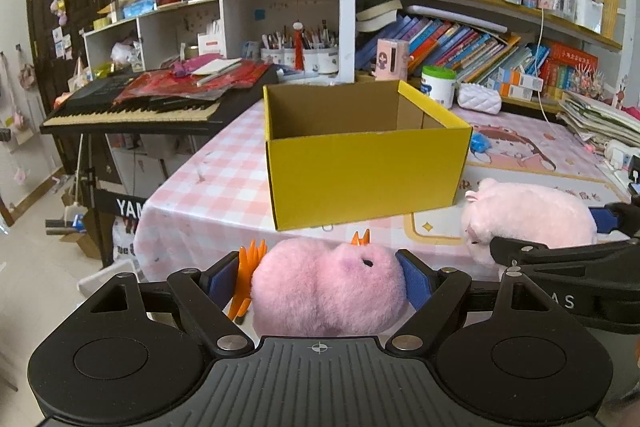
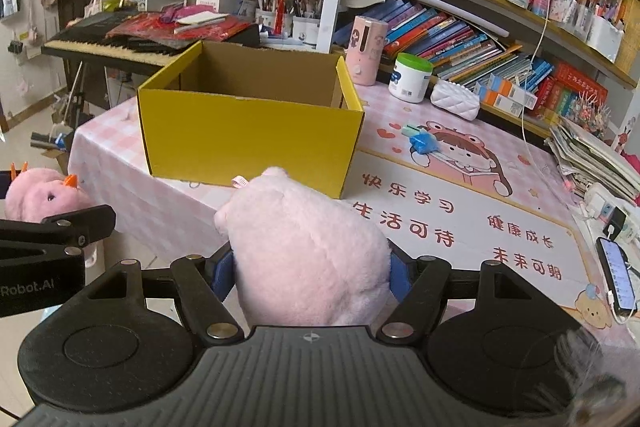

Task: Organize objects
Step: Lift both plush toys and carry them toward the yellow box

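We hold two soft toys in the air just short of the table edge: a fluffy bright-pink plush with orange spikes [image 1: 326, 291], squeezed between the blue pads of our left gripper [image 1: 320, 285], and a paler pink plush pig [image 2: 308, 251], clamped in our right gripper [image 2: 310, 273]. Ahead, the open yellow cardboard box [image 1: 368, 167] sits on the pink checked tablecloth [image 1: 224, 179], seemingly empty. We judge the drop into it comes next. The fur compresses easily, so either toy could slip out early and fall to the floor; the grippers, carried side by side, could also knock together or nudge the light box.
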`<move>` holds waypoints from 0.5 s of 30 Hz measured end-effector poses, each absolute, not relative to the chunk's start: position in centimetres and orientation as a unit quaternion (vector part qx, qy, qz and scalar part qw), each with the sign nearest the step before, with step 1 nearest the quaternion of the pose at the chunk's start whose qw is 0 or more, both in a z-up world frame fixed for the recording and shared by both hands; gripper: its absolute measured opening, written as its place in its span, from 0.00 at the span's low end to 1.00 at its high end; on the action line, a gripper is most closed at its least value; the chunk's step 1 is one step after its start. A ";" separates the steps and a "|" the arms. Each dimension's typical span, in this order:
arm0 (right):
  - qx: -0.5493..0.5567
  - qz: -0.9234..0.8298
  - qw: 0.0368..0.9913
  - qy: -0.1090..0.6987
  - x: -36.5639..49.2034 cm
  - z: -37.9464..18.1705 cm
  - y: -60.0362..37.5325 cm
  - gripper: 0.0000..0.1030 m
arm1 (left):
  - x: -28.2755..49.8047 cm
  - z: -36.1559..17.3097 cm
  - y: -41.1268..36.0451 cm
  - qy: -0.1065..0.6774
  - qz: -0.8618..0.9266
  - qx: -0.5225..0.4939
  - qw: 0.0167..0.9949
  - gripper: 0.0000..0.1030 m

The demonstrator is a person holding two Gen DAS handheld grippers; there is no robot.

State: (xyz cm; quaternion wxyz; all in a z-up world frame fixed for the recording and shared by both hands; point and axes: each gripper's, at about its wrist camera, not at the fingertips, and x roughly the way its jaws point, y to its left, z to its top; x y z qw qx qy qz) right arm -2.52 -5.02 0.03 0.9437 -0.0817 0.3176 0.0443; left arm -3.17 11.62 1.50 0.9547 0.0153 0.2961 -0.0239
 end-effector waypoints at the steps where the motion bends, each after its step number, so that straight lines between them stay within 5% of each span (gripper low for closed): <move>1: -0.075 0.048 0.945 0.315 -2.6 0.2 -5.1 0.67 | -3.1 1.7 11.7 0.292 -0.024 0.013 0.956 0.80; 15: -0.030 0.028 0.961 0.274 -0.9 2.4 -7.5 0.67 | -0.2 4.2 10.4 0.242 -0.034 0.023 0.970 0.80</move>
